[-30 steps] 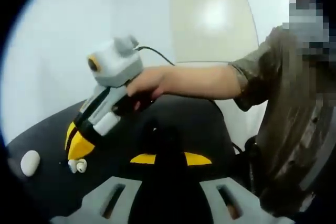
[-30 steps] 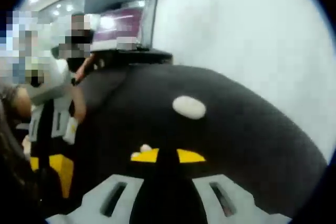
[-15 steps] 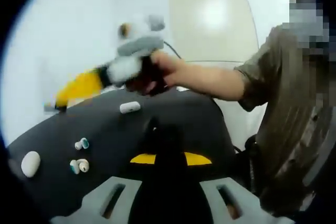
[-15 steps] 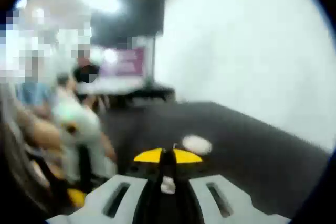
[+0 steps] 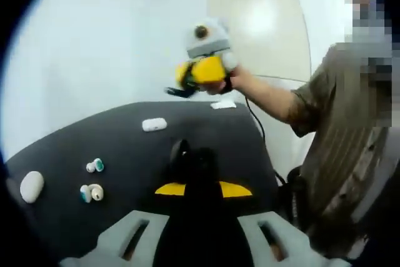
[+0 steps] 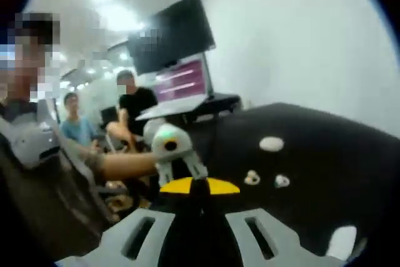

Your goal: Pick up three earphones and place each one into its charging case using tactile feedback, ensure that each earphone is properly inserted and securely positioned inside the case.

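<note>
Right tongs (image 5: 181, 85) raised off the table (image 5: 206, 126), their catch unreadable.

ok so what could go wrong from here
The right gripper hangs high above the table, jaws shut; anything small pinched there could fall far and bounce off. Two earphones lie close together, so picking one may knock the other. The case sits near the table's edge.
</note>
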The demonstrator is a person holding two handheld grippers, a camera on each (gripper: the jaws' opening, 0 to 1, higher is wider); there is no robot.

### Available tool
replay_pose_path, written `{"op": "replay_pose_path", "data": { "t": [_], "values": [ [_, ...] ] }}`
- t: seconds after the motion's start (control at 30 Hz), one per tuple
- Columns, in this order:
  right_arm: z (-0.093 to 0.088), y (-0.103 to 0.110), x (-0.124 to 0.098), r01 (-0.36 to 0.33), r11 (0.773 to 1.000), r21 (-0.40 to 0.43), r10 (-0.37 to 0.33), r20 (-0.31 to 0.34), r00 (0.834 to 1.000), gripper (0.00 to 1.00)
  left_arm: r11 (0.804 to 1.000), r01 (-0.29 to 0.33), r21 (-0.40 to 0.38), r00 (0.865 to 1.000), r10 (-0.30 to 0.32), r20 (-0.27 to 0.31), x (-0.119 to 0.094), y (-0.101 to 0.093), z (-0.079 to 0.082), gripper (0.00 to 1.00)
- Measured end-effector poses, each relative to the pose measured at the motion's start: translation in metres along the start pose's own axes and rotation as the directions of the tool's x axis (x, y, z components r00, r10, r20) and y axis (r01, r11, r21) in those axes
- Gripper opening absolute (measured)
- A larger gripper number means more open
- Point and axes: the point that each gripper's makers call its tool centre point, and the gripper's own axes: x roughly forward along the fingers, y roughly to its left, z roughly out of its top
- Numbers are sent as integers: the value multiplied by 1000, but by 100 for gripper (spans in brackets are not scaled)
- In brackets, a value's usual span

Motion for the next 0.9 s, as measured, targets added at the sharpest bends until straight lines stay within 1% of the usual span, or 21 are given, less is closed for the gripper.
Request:
{"op": "replay_pose_path", "data": {
  "t": [0.07, 0.1, 0.13, 0.17, 0.2, 0.27, 0.3, 0.33, 0.4, 0.5, 0.63, 0.77, 0.8, 0.83, 0.87, 0.9],
  "values": [
    [-9, 0, 0, 13, 999, -36, -16, -86, 996, 9, 1000, -1, -3, 1000, 1, 0, 0, -1, 0, 14],
    [-13, 1, 0, 20, 998, -53, -26, -124, 992, 9, 1000, -2, -6, 1000, 2, 1, 0, -1, 1, 14],
    [-17, 4, 1, 11, 998, -70, -22, -164, 986, 9, 1000, -3, -10, 1000, 3, 1, 0, 0, 1, 14],
    [-22, 9, 2, -2, 997, -79, -15, -214, 977, 9, 1000, -4, -12, 1000, 4, 2, 0, 0, 1, 14],
    [-26, 11, 2, -9, 996, -89, -13, -243, 970, 9, 1000, -6, -15, 1000, 6, 4, -1, 1, 1, 14],
    [-31, 10, 3, 14, 990, -140, -56, -303, 951, 9, 1000, -9, -16, 1000, 9, 4, -1, 2, 1, 14],
    [-35, 8, 1, 27, 985, -173, -87, -346, 934, 9, 1000, -9, -17, 1000, 9, 4, -1, 2, 1, 14],
    [-38, 4, -1, 49, 981, -186, -115, -361, 925, 9, 1000, -10, -18, 1000, 10, 3, -1, 3, 1, 14],
    [-45, -3, -6, 80, 977, -196, -151, -381, 912, 9, 1000, -11, -20, 1000, 11, 3, -1, 3, 1, 14],
    [-62, -12, -13, 104, 980, -167, -164, -397, 903, 9, 1000, -12, -19, 1000, 12, 3, -1, 2, 1, 14],
    [-83, -21, -18, 122, 981, -151, -173, -395, 902, 9, 1000, -13, -16, 1000, 13, 3, -1, 2, 1, 14],
    [-94, -28, -20, 118, 979, -165, -174, -381, 908, 9, 1000, -15, -13, 1000, 15, 3, -1, 2, 1, 14],
    [-96, -31, -20, 118, 976, -185, -181, -370, 911, 10, 1000, -16, -13, 1000, 16, 3, -1, 2, 1, 14],
    [-95, -37, -20, 122, 961, -247, -205, -349, 914, 13, 1000, -16, -12, 1000, 16, 3, -1, 3, 1, 14],
    [-96, -41, -21, 124, 945, -303, -229, -340, 912, 16, 1000, -16, -14, 1000, 16, 4, -2, 5, 0, 14],
    [-98, -46, -23, 127, 931, -343, -251, -346, 904, 18, 1000, -16, -13, 1000, 16, 4, -3, 6, -1, 14]
  ]
}}
